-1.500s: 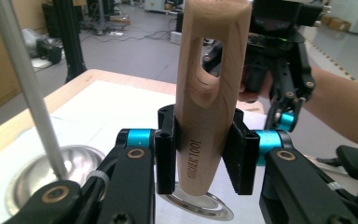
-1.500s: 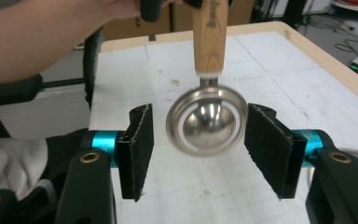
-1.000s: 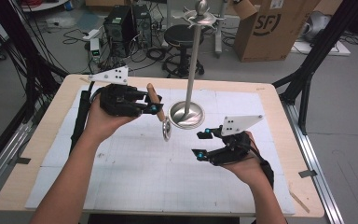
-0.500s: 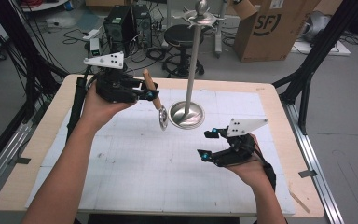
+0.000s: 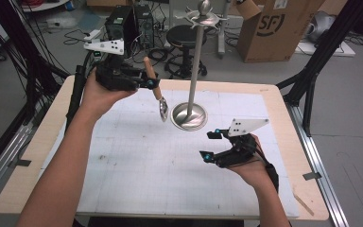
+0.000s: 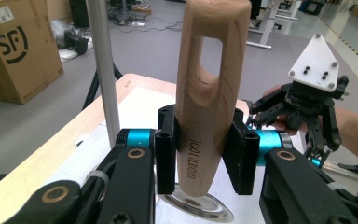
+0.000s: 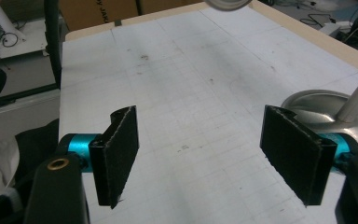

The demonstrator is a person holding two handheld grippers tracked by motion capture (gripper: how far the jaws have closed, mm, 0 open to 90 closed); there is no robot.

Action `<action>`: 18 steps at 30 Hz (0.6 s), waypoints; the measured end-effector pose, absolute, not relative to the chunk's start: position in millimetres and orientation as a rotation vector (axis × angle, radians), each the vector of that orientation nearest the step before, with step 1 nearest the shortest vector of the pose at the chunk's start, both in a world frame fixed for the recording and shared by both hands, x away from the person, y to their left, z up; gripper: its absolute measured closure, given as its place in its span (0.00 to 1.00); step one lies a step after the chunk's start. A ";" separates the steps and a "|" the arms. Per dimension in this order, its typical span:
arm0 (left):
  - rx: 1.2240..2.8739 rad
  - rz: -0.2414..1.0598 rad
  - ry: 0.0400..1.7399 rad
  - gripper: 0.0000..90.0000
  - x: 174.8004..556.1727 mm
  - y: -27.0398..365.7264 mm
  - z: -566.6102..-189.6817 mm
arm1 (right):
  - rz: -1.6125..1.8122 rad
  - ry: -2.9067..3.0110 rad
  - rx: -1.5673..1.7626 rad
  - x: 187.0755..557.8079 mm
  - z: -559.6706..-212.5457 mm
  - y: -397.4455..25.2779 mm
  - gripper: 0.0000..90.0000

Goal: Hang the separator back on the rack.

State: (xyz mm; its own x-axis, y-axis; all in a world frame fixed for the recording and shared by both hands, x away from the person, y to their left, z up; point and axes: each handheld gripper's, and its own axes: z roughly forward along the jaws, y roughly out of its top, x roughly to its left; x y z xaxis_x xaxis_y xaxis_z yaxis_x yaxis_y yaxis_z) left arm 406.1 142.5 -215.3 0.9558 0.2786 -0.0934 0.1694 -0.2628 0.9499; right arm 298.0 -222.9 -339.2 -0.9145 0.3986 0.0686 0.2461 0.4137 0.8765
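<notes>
Wooden-handled utensil (image 6: 208,88): your left gripper (image 5: 147,83) clamps it (right gripper (image 5: 211,144) gapes, empty); careless swinging could knock the stand (image 5: 196,61).

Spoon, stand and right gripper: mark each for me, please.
Spoon (image 6: 208,79): left gripper view, on the wooden handle above the fingers.
Stand (image 5: 196,61): high view, on the upright metal pole.
Right gripper (image 7: 205,154): right gripper view, midway between its open fingers.
</notes>
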 end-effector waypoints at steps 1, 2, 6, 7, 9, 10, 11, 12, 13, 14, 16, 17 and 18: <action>1.858 0.110 0.323 0.76 409.5 142.3 -213.6 | 1.518 2.514 0.578 298.4 -339.5 -222.8 0.30; 1.857 0.111 0.324 0.76 412.7 141.3 -212.0 | 1.517 2.515 0.578 299.2 -339.8 -223.2 0.30; 1.872 0.118 0.317 0.76 427.2 138.8 -203.0 | 1.515 2.514 0.598 301.2 -340.4 -225.0 0.30; 1.875 0.126 0.319 0.76 430.7 138.5 -200.1 | 1.517 2.513 0.606 301.5 -340.5 -225.4 0.30; 1.870 0.122 0.313 0.76 436.3 137.7 -194.4 | 1.518 2.513 0.608 302.9 -340.6 -226.6 0.30; 1.862 0.122 0.312 0.76 438.5 136.8 -191.9 | 1.516 2.512 0.614 303.4 -340.8 -227.2 0.30; 1.864 0.125 0.311 0.76 441.0 136.2 -189.7 | 1.517 2.510 0.614 304.1 -341.1 -227.4 0.30; 1.862 0.127 0.312 0.76 443.4 134.1 -187.6 | 1.517 2.512 0.617 304.6 -341.3 -227.8 0.30; 1.869 0.129 0.311 0.76 444.6 133.1 -186.4 | 1.517 2.512 0.623 305.0 -341.5 -228.0 0.30; 1.876 0.135 0.309 0.76 446.1 130.5 -184.6 | 1.516 2.511 0.624 305.3 -341.6 -228.2 0.30; 1.877 0.136 0.308 0.76 446.4 126.8 -182.7 | 1.520 2.512 0.619 305.7 -341.7 -228.1 0.30; 1.878 0.136 0.302 0.76 446.5 125.1 -181.8 | 1.519 2.512 0.621 305.6 -341.7 -228.1 0.30; 1.877 0.137 0.302 0.76 446.2 123.2 -181.3 | 1.517 2.511 0.622 305.6 -341.8 -227.9 0.29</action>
State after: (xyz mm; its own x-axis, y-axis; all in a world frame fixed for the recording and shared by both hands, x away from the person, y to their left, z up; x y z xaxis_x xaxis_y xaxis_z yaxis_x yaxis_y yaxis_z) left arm 446.2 123.2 -181.3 0.9597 0.2753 -0.0561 0.1399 -0.2952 0.9451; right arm 305.6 -227.9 -341.8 -0.9044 0.4173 0.0895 0.2734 0.4055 0.8722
